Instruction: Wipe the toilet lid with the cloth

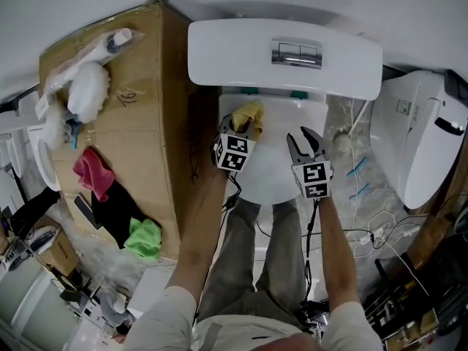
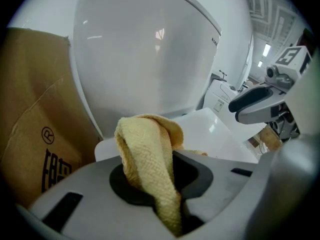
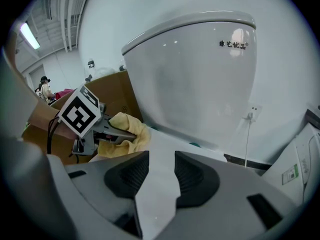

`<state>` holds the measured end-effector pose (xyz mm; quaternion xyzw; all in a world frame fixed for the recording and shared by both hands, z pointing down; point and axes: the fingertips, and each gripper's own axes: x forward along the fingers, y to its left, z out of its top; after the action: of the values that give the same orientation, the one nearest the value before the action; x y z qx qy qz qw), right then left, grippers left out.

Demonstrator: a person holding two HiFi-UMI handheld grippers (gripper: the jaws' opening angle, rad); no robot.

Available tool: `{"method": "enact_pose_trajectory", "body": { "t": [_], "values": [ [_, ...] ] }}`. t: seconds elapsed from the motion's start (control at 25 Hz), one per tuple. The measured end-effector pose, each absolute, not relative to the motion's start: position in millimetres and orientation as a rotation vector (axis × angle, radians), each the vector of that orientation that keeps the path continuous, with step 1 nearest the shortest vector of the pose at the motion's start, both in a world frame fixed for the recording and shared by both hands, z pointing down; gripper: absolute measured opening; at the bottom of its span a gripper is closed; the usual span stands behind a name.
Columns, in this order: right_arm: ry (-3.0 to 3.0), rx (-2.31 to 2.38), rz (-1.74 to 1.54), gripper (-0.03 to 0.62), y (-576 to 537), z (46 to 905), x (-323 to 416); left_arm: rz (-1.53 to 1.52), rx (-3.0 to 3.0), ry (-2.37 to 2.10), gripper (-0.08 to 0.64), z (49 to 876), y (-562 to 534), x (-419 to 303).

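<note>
Left claw [image 1: 244, 127] pinching yellow cloth [image 1: 250, 112], which is bunched at its tips and seems to rest on toilet lid [image 1: 274, 174] beneath. Right claw [image 1: 303, 139] alongside, spread, empty. Wipe likely starting; next, drag cloth across lid with steady downward pressure.

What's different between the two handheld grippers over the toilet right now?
The left gripper is shut on a yellow cloth; the right gripper is open, with only the white toilet lid showing through the gap between its jaws. The left gripper is at the lid's back left, nearer the cardboard box; the right gripper is over the lid's right side. Both carry a marker cube.
</note>
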<state>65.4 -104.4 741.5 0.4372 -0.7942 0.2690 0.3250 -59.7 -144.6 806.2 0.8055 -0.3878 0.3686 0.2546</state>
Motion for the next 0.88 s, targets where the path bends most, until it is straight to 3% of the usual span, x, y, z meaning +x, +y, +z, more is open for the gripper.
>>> {"method": "enact_pose_trajectory", "body": {
  "t": [0.88],
  "values": [
    [-2.027, 1.217, 0.677, 0.172, -82.0, 729.2, 42.0, 1.175, 2.079, -1.226, 0.089, 808.5, -128.8, -157.1]
  ]
}}
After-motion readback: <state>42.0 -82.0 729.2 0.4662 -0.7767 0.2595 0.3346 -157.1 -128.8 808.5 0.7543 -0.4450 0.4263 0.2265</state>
